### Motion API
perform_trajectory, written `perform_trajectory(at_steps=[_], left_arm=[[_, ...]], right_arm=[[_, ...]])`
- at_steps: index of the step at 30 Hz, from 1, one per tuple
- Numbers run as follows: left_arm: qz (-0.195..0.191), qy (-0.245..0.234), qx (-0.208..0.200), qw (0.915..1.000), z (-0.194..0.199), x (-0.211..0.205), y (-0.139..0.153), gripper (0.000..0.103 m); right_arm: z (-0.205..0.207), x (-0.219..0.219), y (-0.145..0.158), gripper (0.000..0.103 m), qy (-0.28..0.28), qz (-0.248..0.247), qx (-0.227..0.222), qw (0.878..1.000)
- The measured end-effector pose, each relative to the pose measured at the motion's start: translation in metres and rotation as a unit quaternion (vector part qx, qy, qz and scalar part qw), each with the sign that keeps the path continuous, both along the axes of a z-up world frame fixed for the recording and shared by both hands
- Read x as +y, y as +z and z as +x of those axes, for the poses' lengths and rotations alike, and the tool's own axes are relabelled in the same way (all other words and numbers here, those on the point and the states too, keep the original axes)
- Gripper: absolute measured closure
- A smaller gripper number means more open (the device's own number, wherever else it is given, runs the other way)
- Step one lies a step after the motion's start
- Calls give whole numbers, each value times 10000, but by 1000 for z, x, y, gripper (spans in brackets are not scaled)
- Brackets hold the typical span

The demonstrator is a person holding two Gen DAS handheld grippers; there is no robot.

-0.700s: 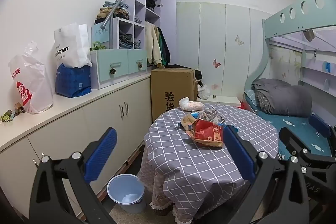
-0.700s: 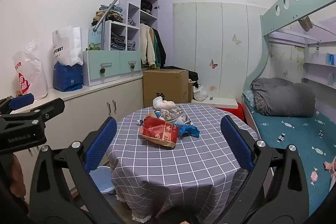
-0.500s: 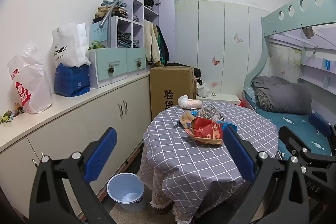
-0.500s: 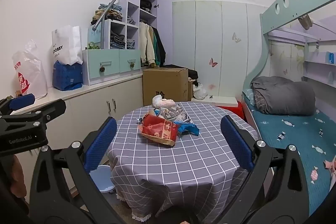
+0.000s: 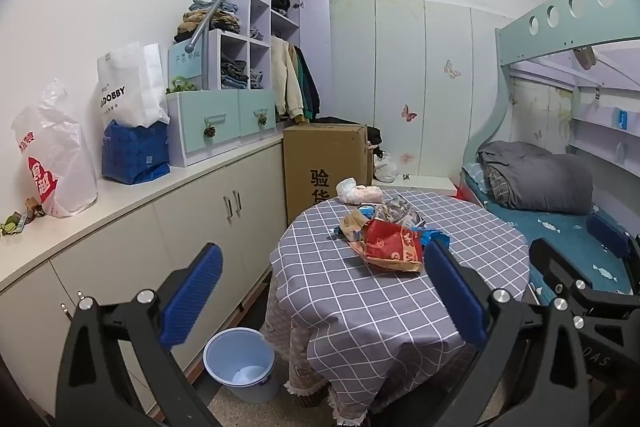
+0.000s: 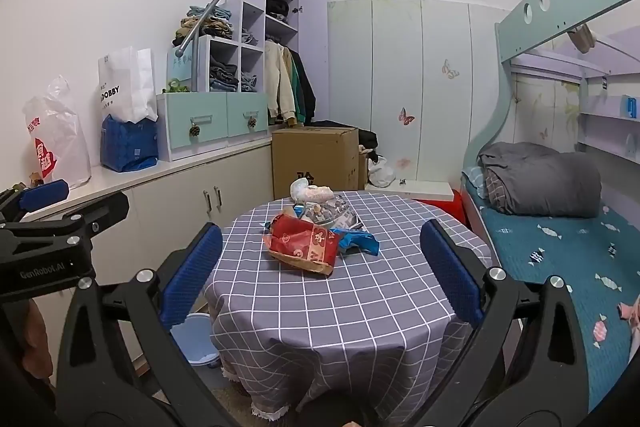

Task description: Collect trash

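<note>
In front of the round table (image 6: pixel 360 307) you hold both tools nearly level, tipped a little down. Your left gripper (image 5: pixel 320 291) and right gripper (image 6: pixel 320 267) have the jaws spread wide, nothing between the pads. The trash pile (image 6: pixel 312 235), with its red wrapper (image 5: pixel 394 241), lies in the middle of the tablecloth, away from every edge. The blue bin (image 5: pixel 240 363) stands on the floor between the table and the cabinets (image 5: pixel 192 227), in a narrow passage. Compared with a moment ago, the table sits slightly further from you.
</note>
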State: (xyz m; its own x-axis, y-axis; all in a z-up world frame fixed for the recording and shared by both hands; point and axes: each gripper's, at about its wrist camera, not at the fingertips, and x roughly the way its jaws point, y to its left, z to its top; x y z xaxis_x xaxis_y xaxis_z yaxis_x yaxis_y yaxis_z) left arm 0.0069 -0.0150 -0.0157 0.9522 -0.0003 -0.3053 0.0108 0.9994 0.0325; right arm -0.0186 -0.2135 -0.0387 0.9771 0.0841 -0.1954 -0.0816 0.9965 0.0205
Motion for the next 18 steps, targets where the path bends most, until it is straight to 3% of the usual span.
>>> perform_trajectory(at_steps=[16, 18], left_arm=[[3, 1, 4, 10000, 0, -7, -10, 4], [0, 0, 13, 10000, 0, 1, 2, 4]], right_arm=[[2, -1, -3, 6, -2, 8, 33, 10000], [2, -1, -3, 6, -2, 6, 25, 10000]])
